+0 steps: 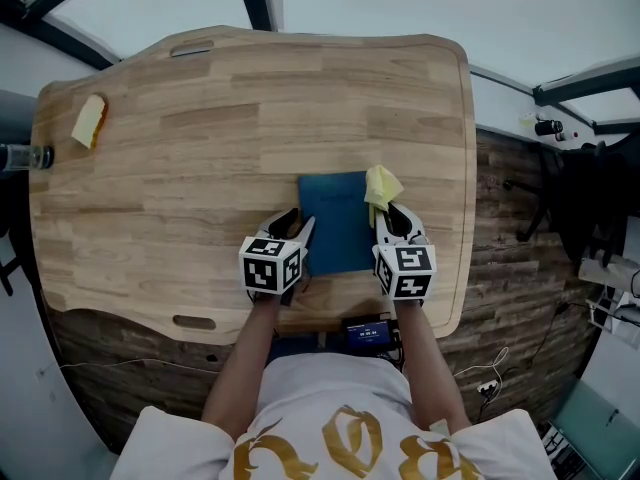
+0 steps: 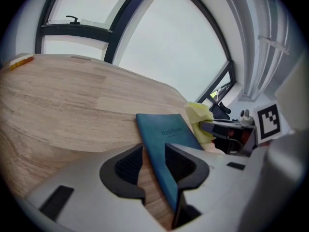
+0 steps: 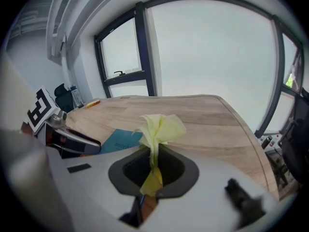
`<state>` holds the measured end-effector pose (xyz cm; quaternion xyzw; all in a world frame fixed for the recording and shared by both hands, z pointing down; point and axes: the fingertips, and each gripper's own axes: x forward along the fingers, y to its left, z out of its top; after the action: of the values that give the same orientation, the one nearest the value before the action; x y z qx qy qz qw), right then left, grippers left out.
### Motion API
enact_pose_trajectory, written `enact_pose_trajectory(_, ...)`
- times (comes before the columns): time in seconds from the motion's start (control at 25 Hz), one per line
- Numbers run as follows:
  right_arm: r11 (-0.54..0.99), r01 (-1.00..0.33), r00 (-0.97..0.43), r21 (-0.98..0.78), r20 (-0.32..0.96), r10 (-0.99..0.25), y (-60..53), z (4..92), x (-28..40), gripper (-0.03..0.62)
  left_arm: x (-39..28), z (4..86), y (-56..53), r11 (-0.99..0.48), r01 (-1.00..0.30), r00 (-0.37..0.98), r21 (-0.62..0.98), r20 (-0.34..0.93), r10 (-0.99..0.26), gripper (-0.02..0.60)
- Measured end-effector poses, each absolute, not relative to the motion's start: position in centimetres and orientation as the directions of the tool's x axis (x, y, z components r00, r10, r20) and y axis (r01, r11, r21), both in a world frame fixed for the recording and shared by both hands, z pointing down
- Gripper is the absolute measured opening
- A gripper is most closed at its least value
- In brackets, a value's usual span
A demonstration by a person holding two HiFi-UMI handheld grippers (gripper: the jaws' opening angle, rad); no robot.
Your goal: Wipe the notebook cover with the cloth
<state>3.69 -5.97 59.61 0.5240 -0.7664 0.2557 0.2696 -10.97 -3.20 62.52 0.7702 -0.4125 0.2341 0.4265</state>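
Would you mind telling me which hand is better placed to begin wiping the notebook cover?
Right: the right claw grips the yellow cloth beside the notebook; the left claw stands open.

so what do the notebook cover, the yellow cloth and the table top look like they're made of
The notebook: blue matte cover, probably card or faux leather; no glare on it.
The cloth: thin soft yellow fabric, maybe microfibre; it bunches in limp folds.
The table: light wood with jointed strips and grain lines, smooth low-sheen finish; solid or veneer, can't tell.
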Motion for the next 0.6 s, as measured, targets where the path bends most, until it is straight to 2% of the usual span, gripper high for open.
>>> enact_pose_trajectory(0.32,0.340,-0.934,-0.316,-0.111,0.701,-0.639,-6.6,60.9,3.0,0.037,-10.9,62.9,-3.4,-0.300,-0.837,0.546,0.457,0.729,-0.414,0.136)
enact_pose_trajectory(0.44,0.335,-0.934,-0.318,-0.124,0.716,-0.622,-6.7,61.7,2.9,0.037,-10.9,63.1,-3.4,-0.294,-0.838,0.545,0.460,0.738,-0.398,0.100)
enact_pose_trajectory(0.6,0.317,-0.940,-0.304,-0.127,0.734,-0.607,-6.7,62.5,2.9,0.037,-10.8,63.2,-3.3,-0.281,-0.831,0.556,0.481,0.737,-0.383,0.094)
